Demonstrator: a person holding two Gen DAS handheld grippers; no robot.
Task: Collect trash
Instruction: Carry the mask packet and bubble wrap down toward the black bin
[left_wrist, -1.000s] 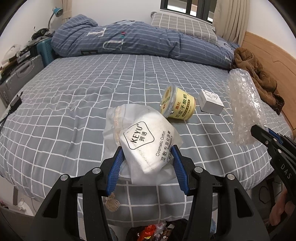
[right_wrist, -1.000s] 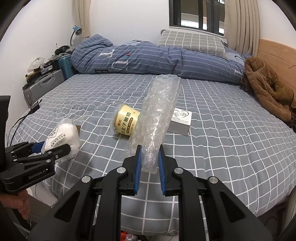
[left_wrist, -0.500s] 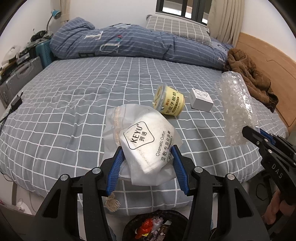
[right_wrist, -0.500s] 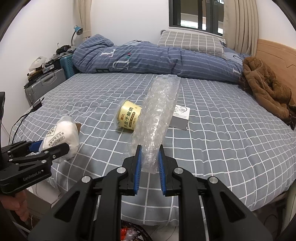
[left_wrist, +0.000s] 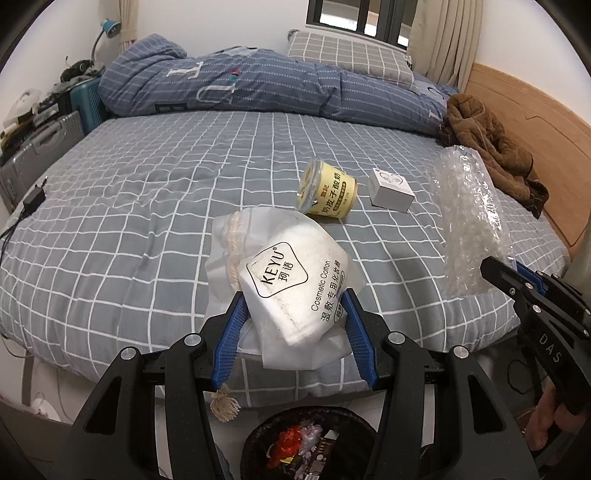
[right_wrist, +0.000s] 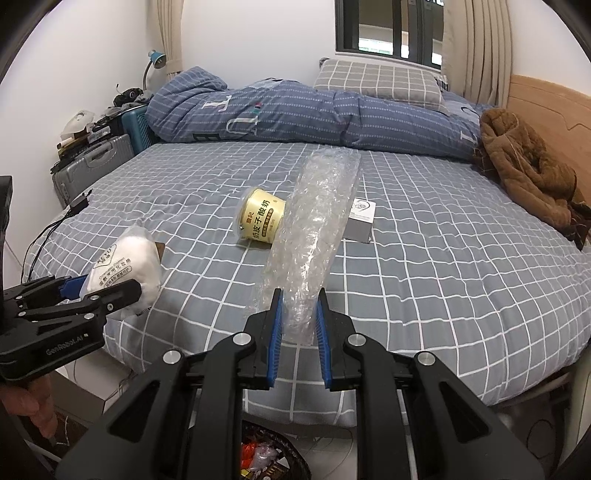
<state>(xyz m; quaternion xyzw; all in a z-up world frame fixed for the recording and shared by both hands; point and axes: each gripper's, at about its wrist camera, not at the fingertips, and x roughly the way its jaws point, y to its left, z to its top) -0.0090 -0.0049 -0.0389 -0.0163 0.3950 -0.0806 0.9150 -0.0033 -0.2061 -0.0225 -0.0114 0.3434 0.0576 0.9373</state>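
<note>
My left gripper (left_wrist: 293, 301) is shut on a white cotton pad bag (left_wrist: 284, 280) marked KEYU, held above the bed's near edge; it also shows in the right wrist view (right_wrist: 123, 264). My right gripper (right_wrist: 298, 295) is shut on a clear bubble wrap roll (right_wrist: 314, 229), also seen in the left wrist view (left_wrist: 467, 221). A yellow yogurt cup (left_wrist: 327, 192) lies on its side on the bed, with a small white box (left_wrist: 391, 188) to its right. A black trash bin (left_wrist: 310, 443) with trash in it stands on the floor below the grippers, and shows in the right wrist view (right_wrist: 269, 454).
The grey checked bed (left_wrist: 147, 206) fills the view. A rolled blue duvet (left_wrist: 258, 85) and a pillow (left_wrist: 351, 51) lie at the back. A brown jacket (left_wrist: 491, 147) lies by the wooden headboard. Suitcases (right_wrist: 92, 162) stand at the left. A charger cable (left_wrist: 29, 203) lies on the bed's left edge.
Both grippers have drawn back from the bed with their loads still held. The trash bin has come further into view below them.
</note>
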